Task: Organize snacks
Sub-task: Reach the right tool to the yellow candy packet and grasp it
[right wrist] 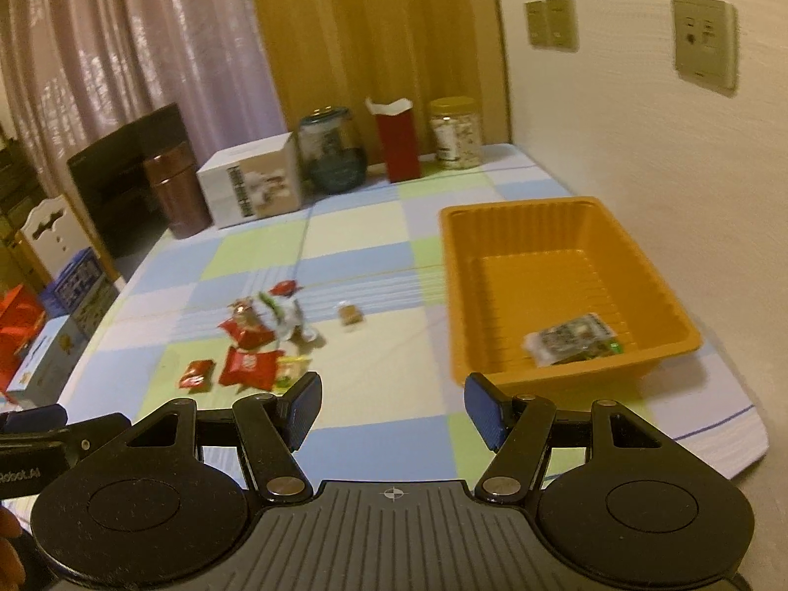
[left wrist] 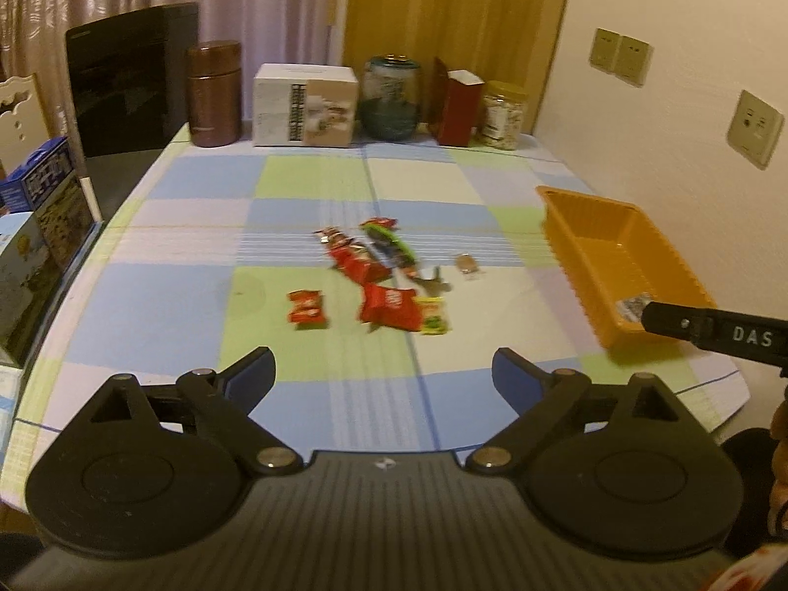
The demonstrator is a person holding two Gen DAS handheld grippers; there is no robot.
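The snack packets (left wrist: 374, 276) lie scattered mid-bench on the checked cloth (left wrist: 197, 246), well apart from the orange tray (right wrist: 566, 266) to their right, which holds one clear packet (right wrist: 571, 340). The left tool (left wrist: 384, 374) and right tool (right wrist: 391, 406) both hover spread wide, holding nothing.

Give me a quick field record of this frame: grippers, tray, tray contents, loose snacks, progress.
left gripper: open, empty, above the near table edge
right gripper: open, empty, near the tray's front corner
tray: orange tray, right side of the table by the wall
tray contents: one clear-wrapped snack packet, near end
loose snacks: cluster of red packets and others mid-table; small brown piece apart, toward the tray
progress: most snacks not yet in the tray
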